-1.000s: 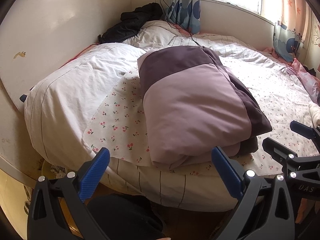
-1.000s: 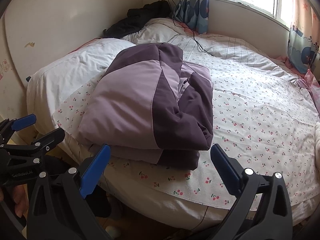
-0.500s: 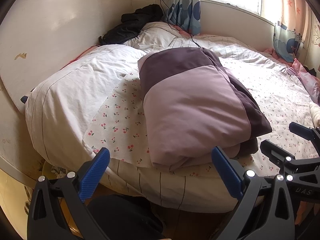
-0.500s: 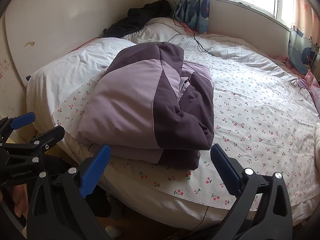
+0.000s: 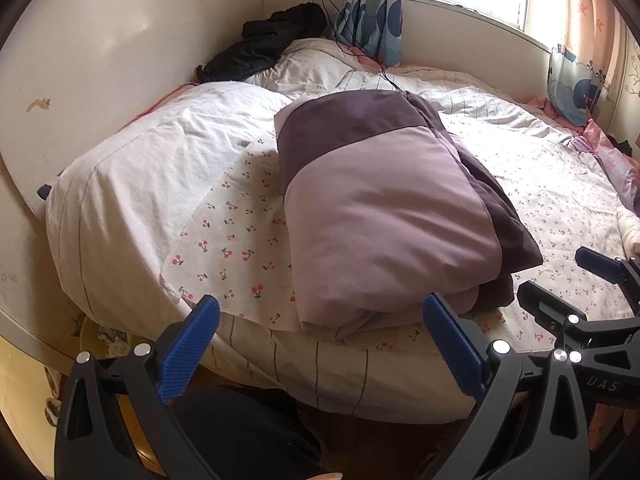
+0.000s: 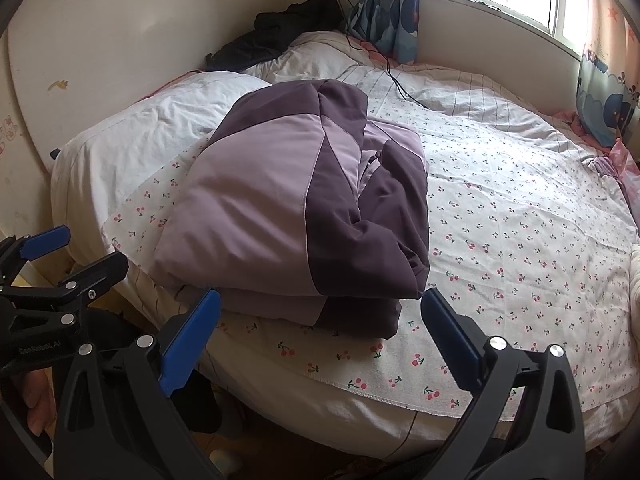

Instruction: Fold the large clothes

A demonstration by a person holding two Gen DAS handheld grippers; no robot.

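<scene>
A padded jacket in light and dark purple [image 5: 384,208] [image 6: 296,212] lies folded into a thick bundle on the cherry-print sheet [image 6: 520,240] near the bed's front edge. My left gripper [image 5: 320,344] hangs open in front of the bed edge, just short of the bundle, holding nothing. My right gripper [image 6: 320,340] is likewise open and empty, in front of the bundle's near right corner. Each gripper shows in the other's view: the right gripper [image 5: 568,280] at the right edge, the left gripper [image 6: 68,252] at the left edge.
A white quilt [image 5: 152,168] lies folded left of the jacket. A black garment [image 6: 280,36] is heaped by the wall at the bed's far end, with a charger cable [image 6: 396,80] trailing over the bedding. Curtains [image 6: 388,12] hang under the window. The bed meets the wall at left.
Both views have shifted only slightly; the grippers stay open and back from the bed edge. The folded jacket has not moved.
</scene>
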